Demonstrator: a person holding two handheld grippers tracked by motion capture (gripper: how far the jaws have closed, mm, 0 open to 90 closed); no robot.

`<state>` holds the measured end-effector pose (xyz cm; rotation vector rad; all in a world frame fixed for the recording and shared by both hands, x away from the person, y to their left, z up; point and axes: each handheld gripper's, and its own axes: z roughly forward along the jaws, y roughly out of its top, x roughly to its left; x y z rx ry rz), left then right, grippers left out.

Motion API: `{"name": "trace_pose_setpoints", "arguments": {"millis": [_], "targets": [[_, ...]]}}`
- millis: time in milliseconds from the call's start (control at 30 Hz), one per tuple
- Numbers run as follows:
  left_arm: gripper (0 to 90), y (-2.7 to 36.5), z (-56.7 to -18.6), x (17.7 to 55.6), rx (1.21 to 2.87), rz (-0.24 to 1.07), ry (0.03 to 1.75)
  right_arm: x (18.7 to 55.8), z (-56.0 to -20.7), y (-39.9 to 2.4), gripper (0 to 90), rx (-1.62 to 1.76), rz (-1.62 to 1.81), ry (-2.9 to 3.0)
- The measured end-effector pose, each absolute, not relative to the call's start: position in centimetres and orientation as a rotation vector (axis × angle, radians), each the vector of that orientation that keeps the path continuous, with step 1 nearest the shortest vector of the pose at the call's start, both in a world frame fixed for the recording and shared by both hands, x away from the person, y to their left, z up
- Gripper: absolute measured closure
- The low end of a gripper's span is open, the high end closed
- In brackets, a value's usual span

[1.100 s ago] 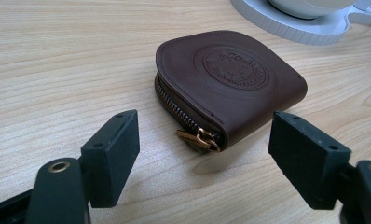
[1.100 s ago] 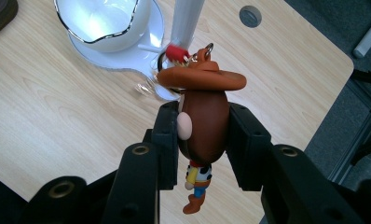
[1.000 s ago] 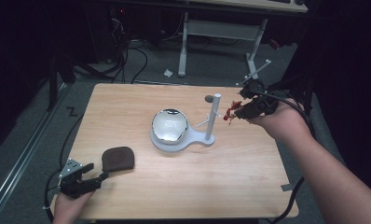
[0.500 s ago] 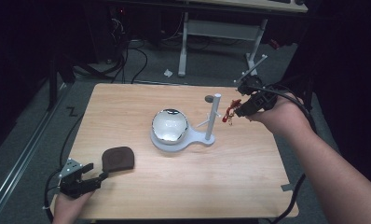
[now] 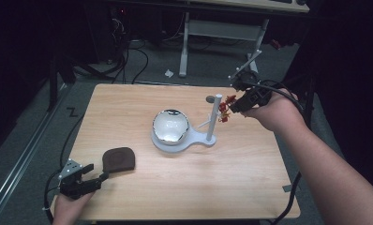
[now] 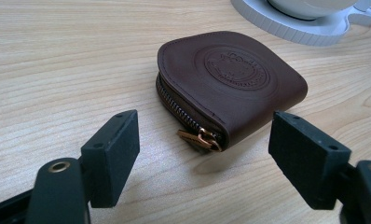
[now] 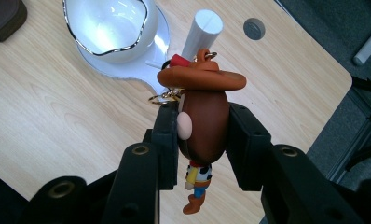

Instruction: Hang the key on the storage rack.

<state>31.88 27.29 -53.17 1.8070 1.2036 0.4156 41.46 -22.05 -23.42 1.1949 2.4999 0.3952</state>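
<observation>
My right gripper (image 7: 201,128) is shut on a cowboy figure keychain (image 7: 203,114) with a brown hat and a metal ring at its top. From above, that gripper (image 5: 233,107) holds the figure (image 5: 225,110) in the air just right of the white post (image 5: 214,112) of a white stand (image 5: 201,139). A shiny bowl (image 5: 170,125) sits on the stand's base. My left gripper (image 5: 98,178) rests at the table's near left corner, open. Its jaws flank a brown zipped leather pouch (image 6: 230,81) that lies just beyond the fingertips, untouched.
A round grey grommet (image 5: 210,99) sits in the wooden tabletop (image 5: 184,187) behind the post. Beyond the far edge stand a white desk frame (image 5: 222,28) and cables on the floor. A cable trails off the table's right side.
My right gripper has carried the keychain a little leftward, closer to the white post. The left gripper has stayed put.
</observation>
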Motion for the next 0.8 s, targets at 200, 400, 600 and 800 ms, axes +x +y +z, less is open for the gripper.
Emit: {"name": "trace_pose_setpoints", "arguments": {"millis": [200,400,600,800], "targets": [[25.1,27.3,-53.2,31.9,1.806,0.415,1.203,41.7,-23.4,-22.0,66.8,1.196,0.394,2.492],[25.1,27.3,-53.1,31.9,1.805,0.415,1.203,42.0,-24.7,-22.5,66.7,1.226,0.398,2.497],[25.1,27.3,-53.1,31.8,1.804,0.416,1.202,42.1,-28.0,-23.7,66.6,1.280,0.397,2.518],[25.1,27.2,-53.1,31.8,1.809,0.416,1.201,41.9,-32.0,-24.7,66.5,1.334,0.410,2.551]]}}
